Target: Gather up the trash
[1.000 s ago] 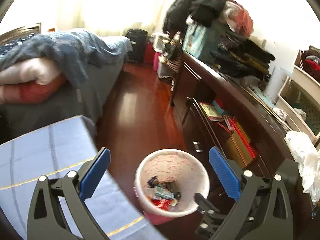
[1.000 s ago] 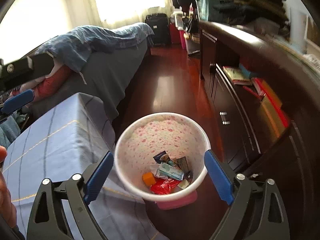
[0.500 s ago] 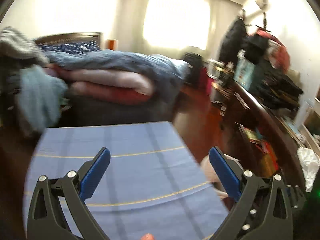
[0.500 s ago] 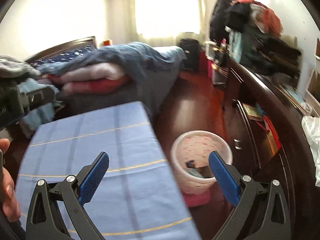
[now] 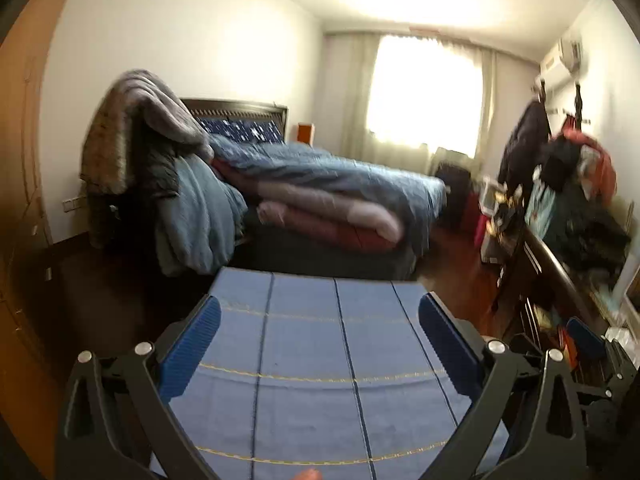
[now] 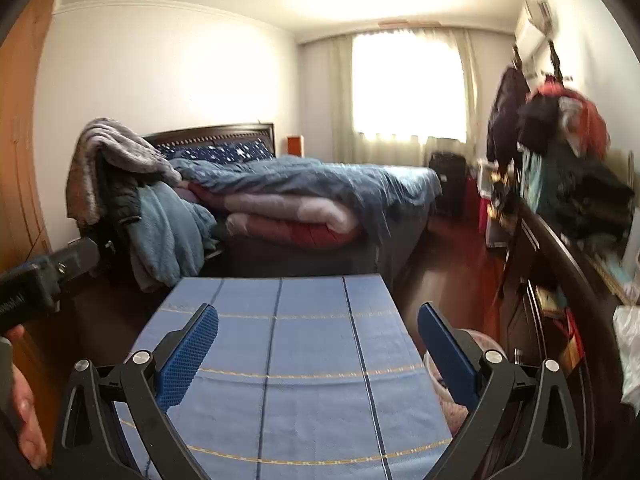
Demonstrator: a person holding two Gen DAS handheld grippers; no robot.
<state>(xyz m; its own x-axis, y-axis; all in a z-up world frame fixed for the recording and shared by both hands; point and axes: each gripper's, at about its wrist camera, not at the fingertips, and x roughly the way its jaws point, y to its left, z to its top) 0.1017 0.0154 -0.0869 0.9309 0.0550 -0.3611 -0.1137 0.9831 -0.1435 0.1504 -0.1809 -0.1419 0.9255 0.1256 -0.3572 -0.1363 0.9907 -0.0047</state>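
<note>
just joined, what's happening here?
A person is collecting trash in a bedroom with two handheld grippers. Both the left gripper and right gripper are open and empty, raised over a blue checked cloth. The floral trash bin sits just right of it, mostly hidden. No trash is in hand.

The table cloth is light blue, crossed by dark blue stripes and thin yellow dashed lines. Each gripper finger is black with a ribbed blue pad. The waste bin is white with small pink flowers, and the quilt is blue.
</note>
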